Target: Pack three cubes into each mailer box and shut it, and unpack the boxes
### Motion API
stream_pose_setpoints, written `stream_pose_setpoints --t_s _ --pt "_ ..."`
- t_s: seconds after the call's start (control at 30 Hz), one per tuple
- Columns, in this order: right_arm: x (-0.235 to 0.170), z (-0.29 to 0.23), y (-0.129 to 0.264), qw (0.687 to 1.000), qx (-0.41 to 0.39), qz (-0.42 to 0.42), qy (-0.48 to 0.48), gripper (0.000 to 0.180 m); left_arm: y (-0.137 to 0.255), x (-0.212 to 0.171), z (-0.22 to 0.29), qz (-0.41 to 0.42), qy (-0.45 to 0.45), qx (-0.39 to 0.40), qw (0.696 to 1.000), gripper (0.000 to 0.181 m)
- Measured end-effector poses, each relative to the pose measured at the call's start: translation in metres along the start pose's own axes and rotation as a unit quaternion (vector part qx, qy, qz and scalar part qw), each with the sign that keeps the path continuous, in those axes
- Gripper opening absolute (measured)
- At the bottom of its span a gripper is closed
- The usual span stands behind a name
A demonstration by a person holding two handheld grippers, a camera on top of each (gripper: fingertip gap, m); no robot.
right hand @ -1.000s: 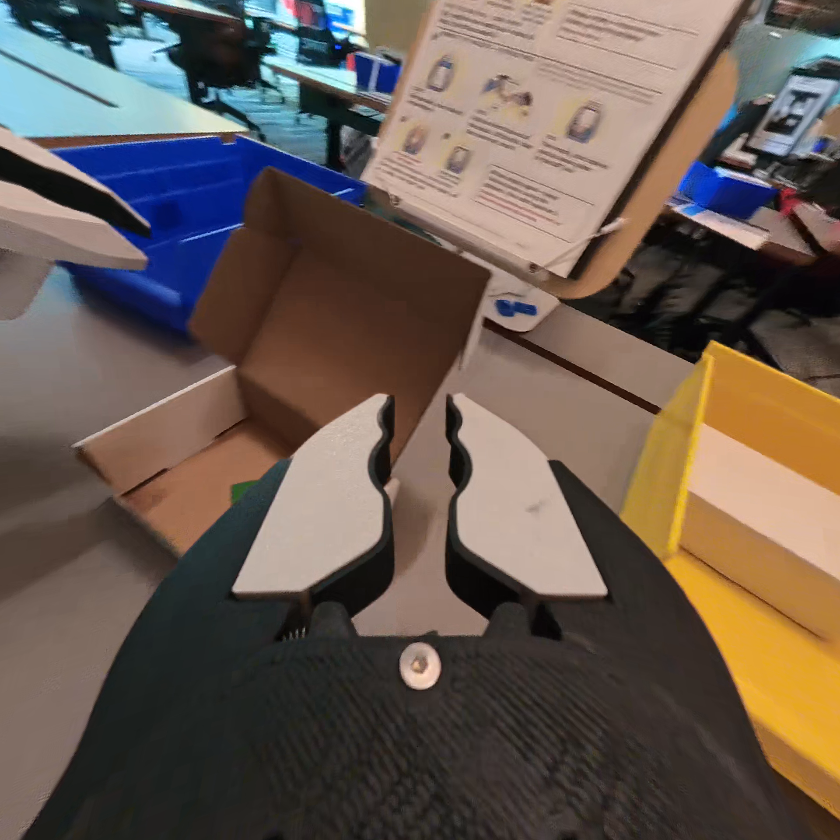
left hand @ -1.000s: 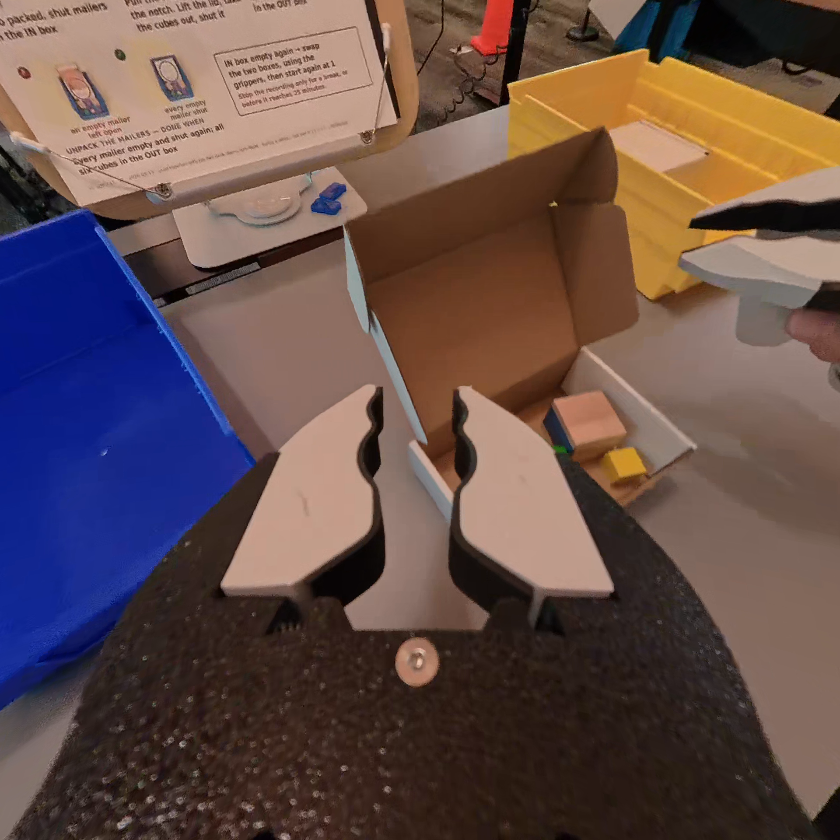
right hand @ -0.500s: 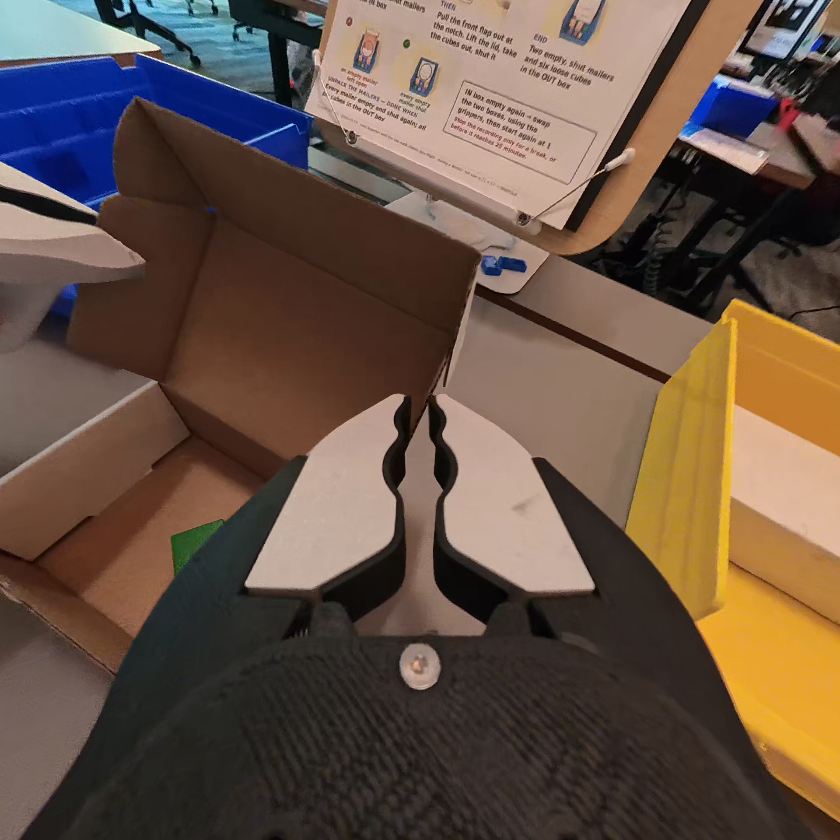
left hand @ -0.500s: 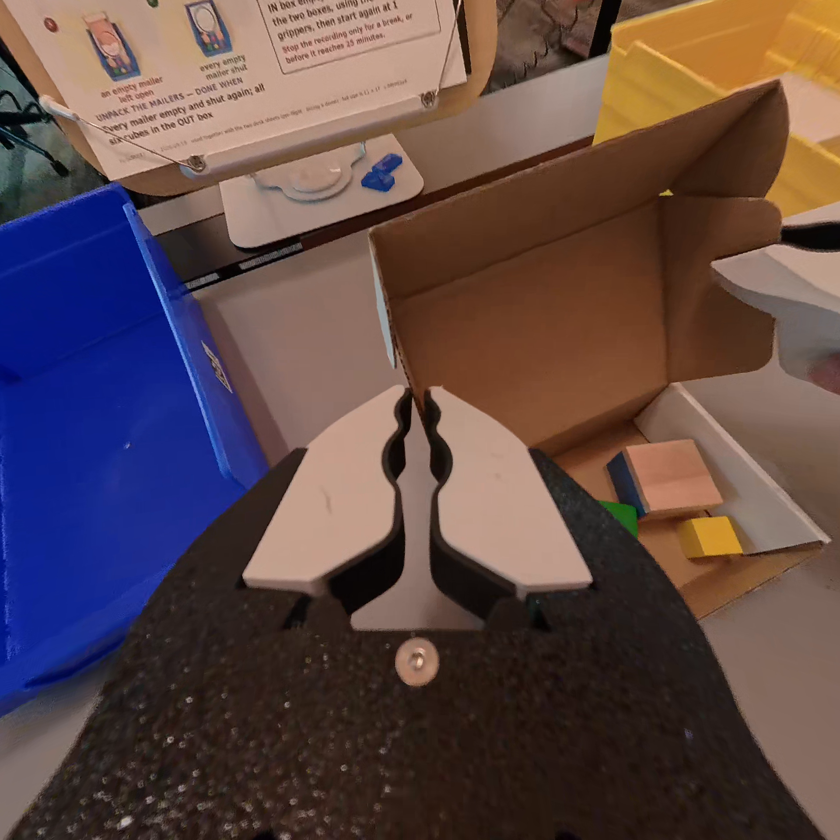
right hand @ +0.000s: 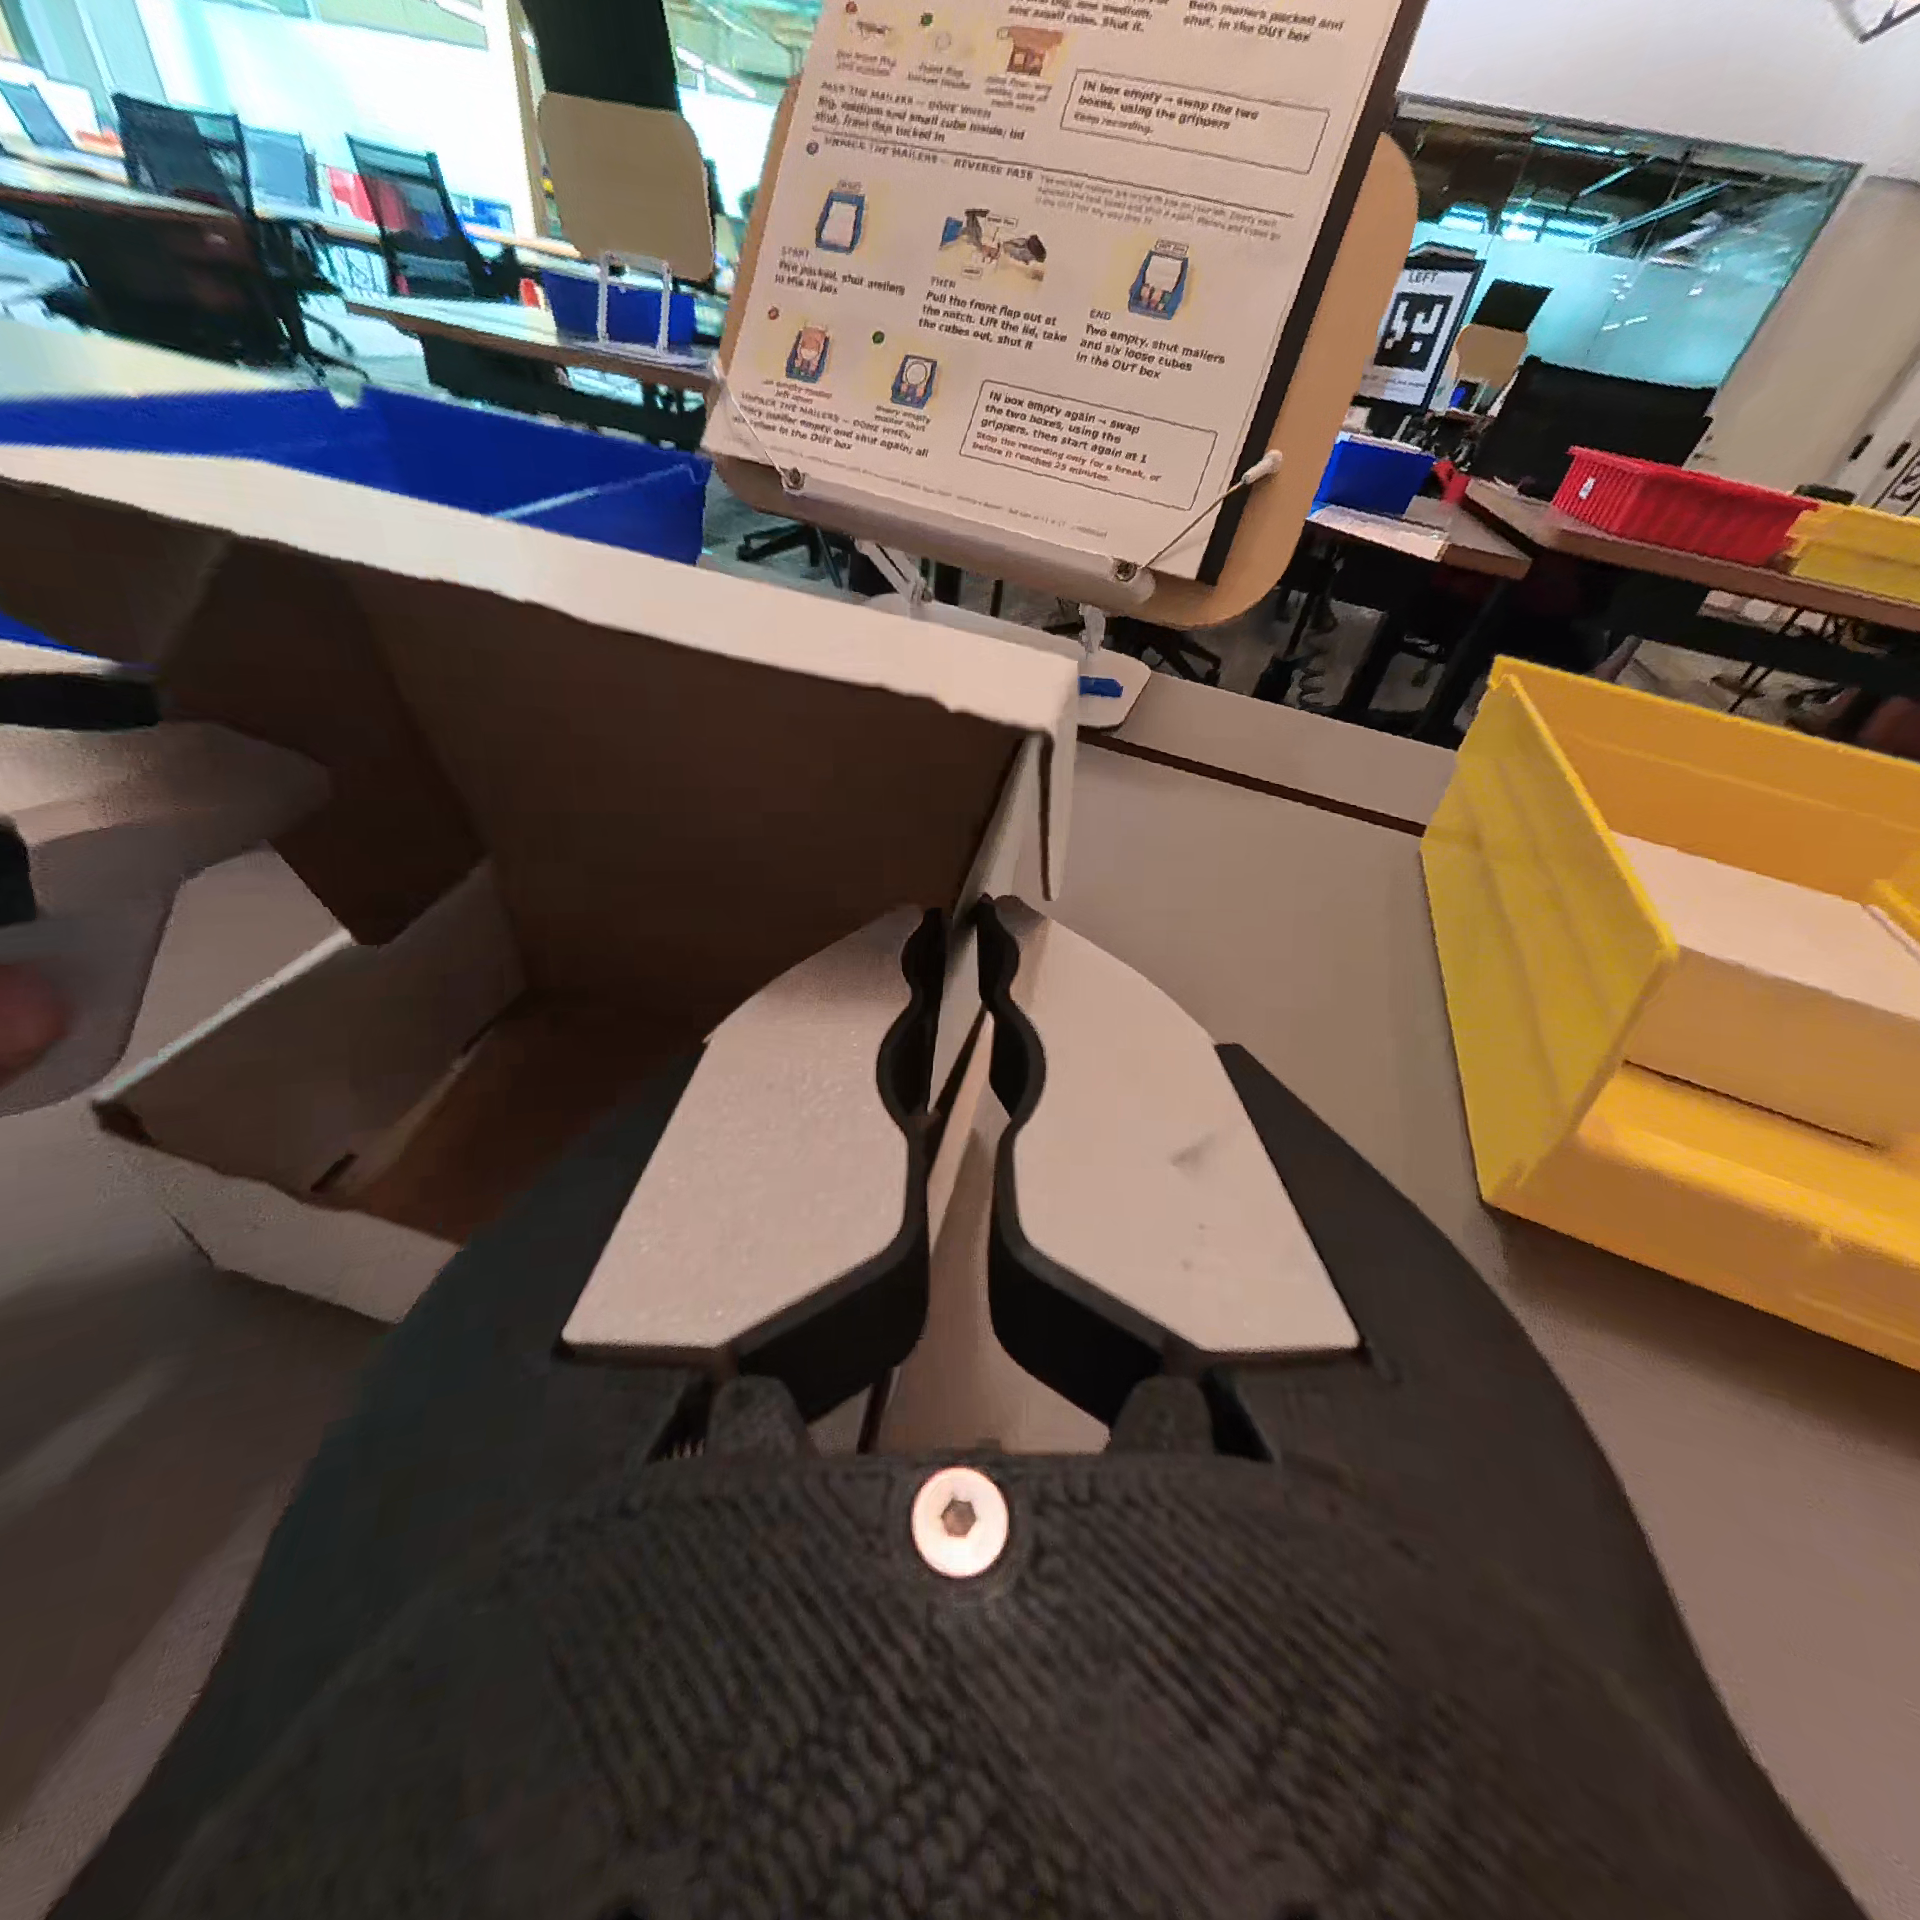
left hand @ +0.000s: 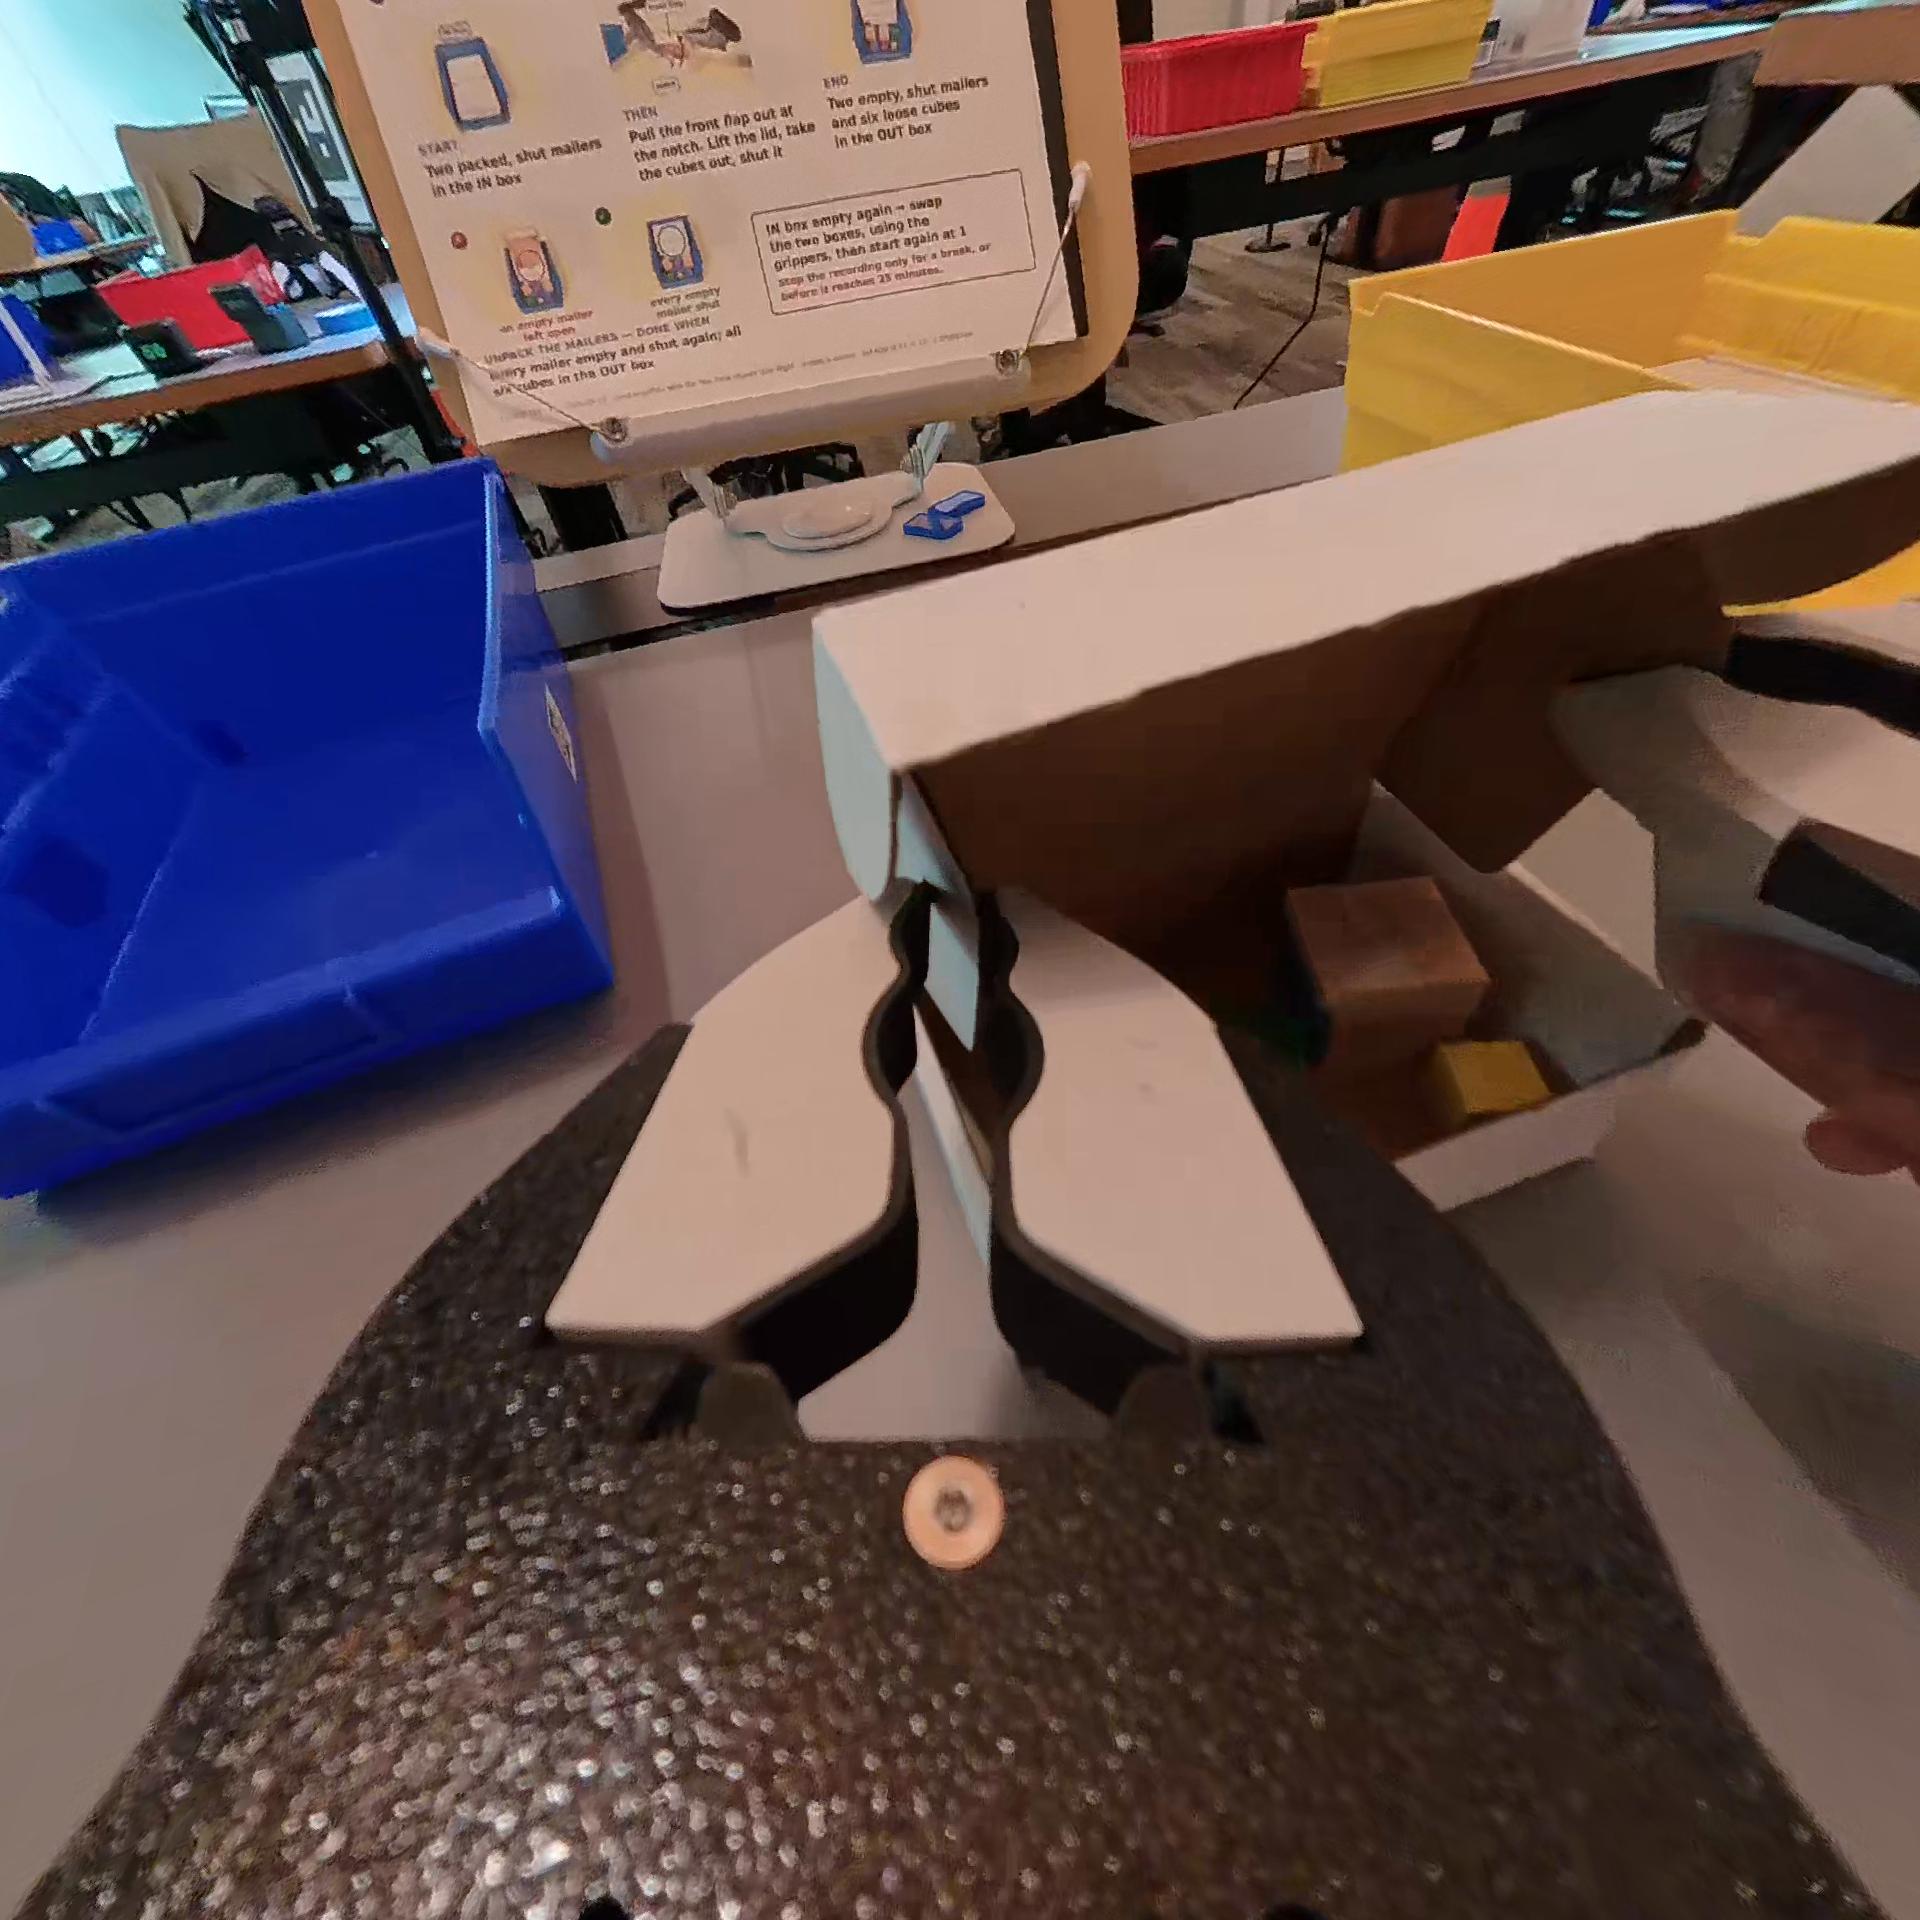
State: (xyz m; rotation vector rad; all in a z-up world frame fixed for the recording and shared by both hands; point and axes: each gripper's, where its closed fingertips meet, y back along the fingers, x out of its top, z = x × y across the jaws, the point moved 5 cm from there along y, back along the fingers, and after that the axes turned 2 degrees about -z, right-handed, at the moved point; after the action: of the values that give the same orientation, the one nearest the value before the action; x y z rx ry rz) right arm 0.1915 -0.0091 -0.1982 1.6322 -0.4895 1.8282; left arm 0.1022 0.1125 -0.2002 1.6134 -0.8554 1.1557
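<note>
Left wrist view: left gripper (left hand: pixel 951 987) pinches the mailer lid's (left hand: pixel 1299 592) side flap just ahead; right gripper (right hand: pixel 961 966) pinches the opposite flap; lid's long axis spans between them, half-lowered over the cubes (left hand: pixel 1387 966)

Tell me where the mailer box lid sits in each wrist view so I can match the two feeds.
Left wrist view: the lid slants from centre to the right edge, its near side flap pinched in the left tongs.
Right wrist view: the lid runs from the left edge to centre, its side flap pinched in the right tongs.
Shared landmark: the instruction board behind the box.
</note>
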Motion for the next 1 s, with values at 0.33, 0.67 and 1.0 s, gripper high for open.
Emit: stream_pose_setpoints --t_s 0.33,0.67,1.0 --pt "-0.026 -0.004 0.022 0.998 0.030 -0.053 0.033 0.004 0.020 -0.036 0.009 -0.049 -0.002 -0.058 0.997 0.012" --pt "-0.005 -0.007 0.055 0.961 -0.042 0.004 0.272 0.054 0.030 -0.048 0.017 -0.063 -0.034 -0.103 0.992 0.031" --pt "0.011 -0.035 0.040 0.849 -0.036 0.028 0.526 0.011 0.029 -0.049 0.019 -0.063 -0.029 -0.132 0.989 0.026"
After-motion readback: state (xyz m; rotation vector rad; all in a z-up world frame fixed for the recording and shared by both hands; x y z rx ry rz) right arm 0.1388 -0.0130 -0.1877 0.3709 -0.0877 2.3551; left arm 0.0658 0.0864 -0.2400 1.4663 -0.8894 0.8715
